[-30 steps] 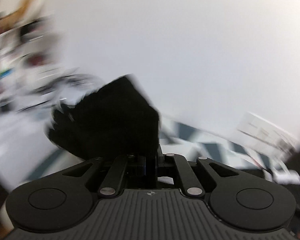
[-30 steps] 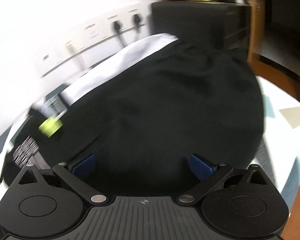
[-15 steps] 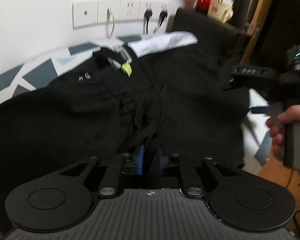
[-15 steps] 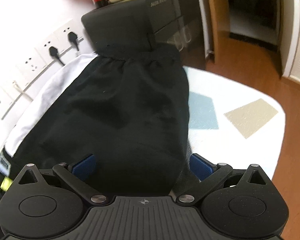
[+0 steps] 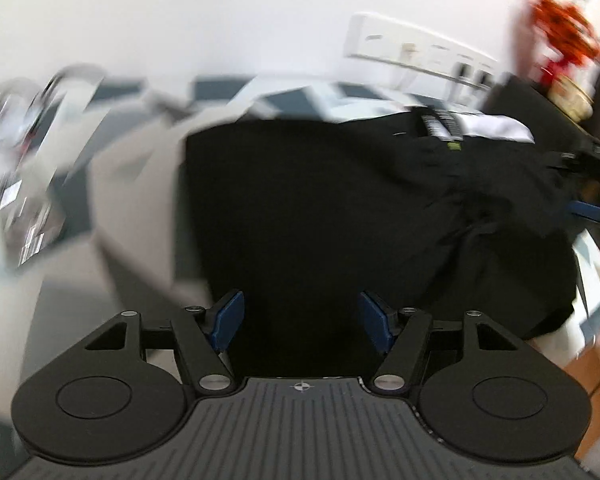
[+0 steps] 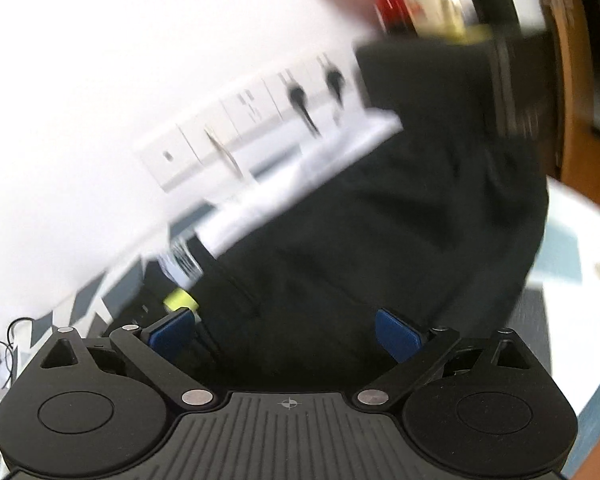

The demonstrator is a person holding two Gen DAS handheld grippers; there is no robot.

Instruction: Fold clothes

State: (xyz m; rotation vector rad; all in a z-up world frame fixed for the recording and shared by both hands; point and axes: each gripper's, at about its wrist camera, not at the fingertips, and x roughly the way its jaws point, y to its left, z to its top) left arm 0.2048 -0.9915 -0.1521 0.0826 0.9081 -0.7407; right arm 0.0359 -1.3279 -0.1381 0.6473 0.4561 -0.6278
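Black garment (image 5: pixel 339 208) lies spread on my desk (image 6: pixel 571 248). Left tool (image 5: pixel 301 316) and right tool (image 6: pixel 286 334) both gape wide, gripping nothing; views blurred.

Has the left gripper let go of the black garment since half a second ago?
Yes. The left gripper now stands open above the black garment with nothing between its blue pads, where it had pinched a fold. Against the wall sockets, its view has swung left.
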